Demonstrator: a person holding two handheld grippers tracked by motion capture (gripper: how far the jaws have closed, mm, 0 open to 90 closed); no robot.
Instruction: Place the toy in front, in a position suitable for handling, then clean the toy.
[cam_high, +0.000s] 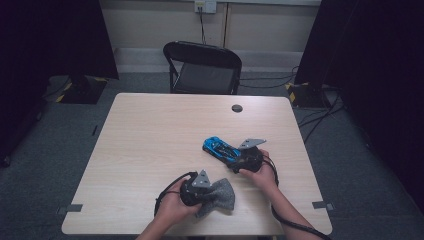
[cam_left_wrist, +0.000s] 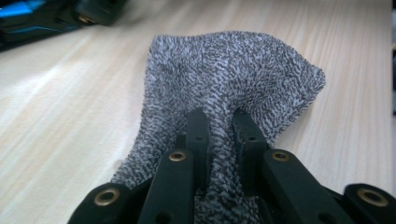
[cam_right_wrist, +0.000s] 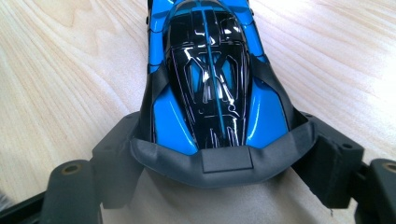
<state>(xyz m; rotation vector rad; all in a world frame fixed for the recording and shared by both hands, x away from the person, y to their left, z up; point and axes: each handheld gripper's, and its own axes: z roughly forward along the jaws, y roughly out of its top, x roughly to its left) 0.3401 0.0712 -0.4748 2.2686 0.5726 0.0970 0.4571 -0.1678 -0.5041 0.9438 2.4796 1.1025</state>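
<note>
- My left gripper (cam_left_wrist: 219, 123) is clenched on a fold of the grey cloth (cam_left_wrist: 224, 79), which lies on the table (cam_high: 150, 130) at its near edge.
- My right gripper (cam_right_wrist: 219, 154) clasps the tail of the blue toy car (cam_right_wrist: 210, 79), at two o'clock from the cloth.
- I'd judge wiping comes next: I lift the cloth without dragging, hold the car steady, and stroke lightly along its roof.

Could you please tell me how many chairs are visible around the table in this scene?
1. A single black folding chair stands on the far side of the table, opposite the person. The near edge is cropped, so any chair there would be hidden.
</note>
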